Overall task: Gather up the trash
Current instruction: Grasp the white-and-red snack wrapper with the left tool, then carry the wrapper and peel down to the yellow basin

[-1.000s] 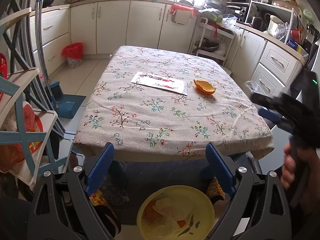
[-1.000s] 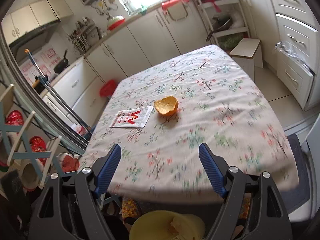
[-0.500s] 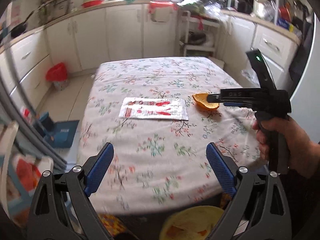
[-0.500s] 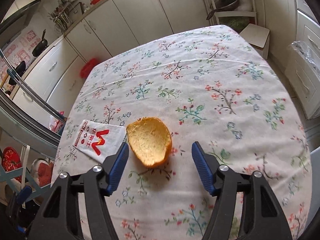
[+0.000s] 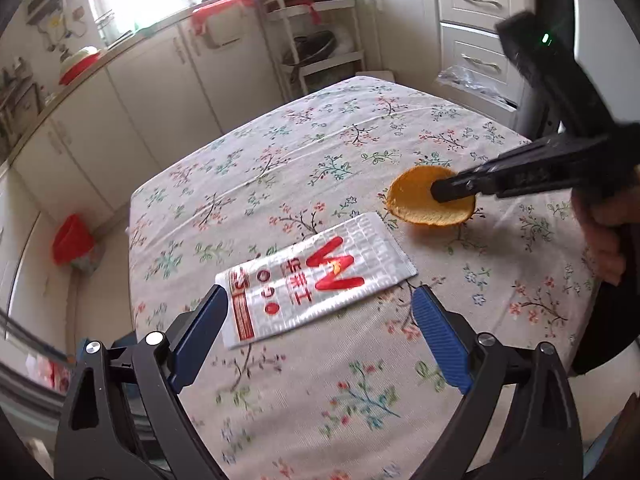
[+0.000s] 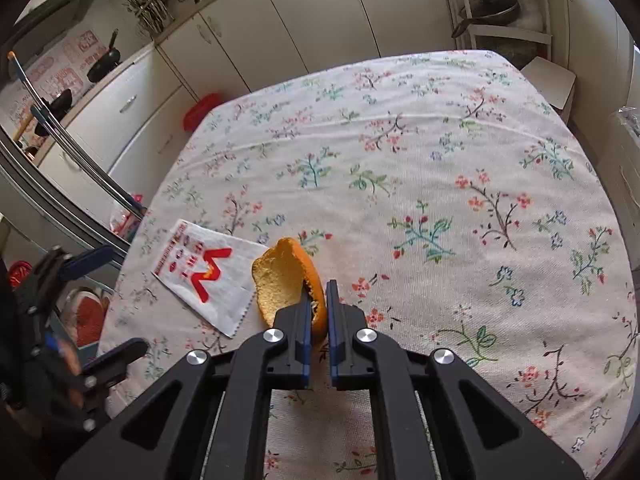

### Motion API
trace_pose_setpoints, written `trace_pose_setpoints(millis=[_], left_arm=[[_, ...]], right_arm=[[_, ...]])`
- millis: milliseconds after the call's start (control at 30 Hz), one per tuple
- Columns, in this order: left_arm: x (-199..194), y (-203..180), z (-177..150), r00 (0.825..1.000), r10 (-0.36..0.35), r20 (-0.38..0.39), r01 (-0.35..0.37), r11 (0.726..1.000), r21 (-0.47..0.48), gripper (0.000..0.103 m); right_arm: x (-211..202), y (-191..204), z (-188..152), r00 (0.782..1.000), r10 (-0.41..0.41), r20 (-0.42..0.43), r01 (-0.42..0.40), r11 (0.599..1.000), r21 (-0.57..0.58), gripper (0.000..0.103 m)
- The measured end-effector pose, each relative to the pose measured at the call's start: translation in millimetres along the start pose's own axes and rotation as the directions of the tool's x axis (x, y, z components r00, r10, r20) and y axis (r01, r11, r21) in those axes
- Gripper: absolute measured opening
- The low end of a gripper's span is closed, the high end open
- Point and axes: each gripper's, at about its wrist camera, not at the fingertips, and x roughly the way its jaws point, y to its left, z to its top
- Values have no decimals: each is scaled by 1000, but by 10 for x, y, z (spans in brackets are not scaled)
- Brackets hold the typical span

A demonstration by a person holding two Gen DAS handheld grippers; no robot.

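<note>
Jaws, right gripper (image 6: 318, 292): just closed, pads pinching the near rim of an orange peel (image 6: 286, 280), a cupped half-shell, pale inside showing, its lower edge on the tablecloth (image 6: 420, 152). Jaws, left gripper (image 5: 320, 312): wide apart, gripping nothing, blue pads set either side of the near edge of a wrapper (image 5: 316, 280); whether they touch it cannot be told. Wrapper: flat, silver-white, red lettering, lying on the cloth just beside the peel, apart from it in the left wrist view. Tablecloth: floral print, covering the whole table. A hand (image 5: 604, 236) grips the right gripper's handle at the right edge of the left wrist view. Containers: one red bin (image 5: 74, 244) on the floor beyond the table's far left corner, by the white cabinets (image 5: 168, 92); its contents cannot be seen. One dark pan (image 6: 490, 8) on a white shelf rack at the far right; contents hidden.
</note>
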Motion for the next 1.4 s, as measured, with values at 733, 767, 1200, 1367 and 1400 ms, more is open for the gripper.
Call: trace_pose_setpoints(millis=[733, 767, 1200, 1367, 1400], left_arm=[[780, 278, 161, 962, -245, -119, 248, 969, 7, 72], [777, 292, 177, 964, -237, -122, 238, 971, -6, 58], [576, 284, 103, 968, -166, -190, 146, 982, -117, 12], [279, 314, 15, 978, -142, -155, 109, 973, -204, 11], [216, 336, -4, 980, -138, -143, 104, 969, -226, 11]], right_arm=[[-292, -231, 306, 989, 126, 81, -135, 984, 115, 7], [-294, -222, 310, 988, 128, 82, -137, 984, 114, 7], [-406, -231, 248, 985, 135, 106, -147, 982, 118, 7], [-477, -205, 178, 983, 144, 117, -158, 980, 119, 7], [-494, -204, 162, 982, 146, 119, -160, 980, 120, 7]])
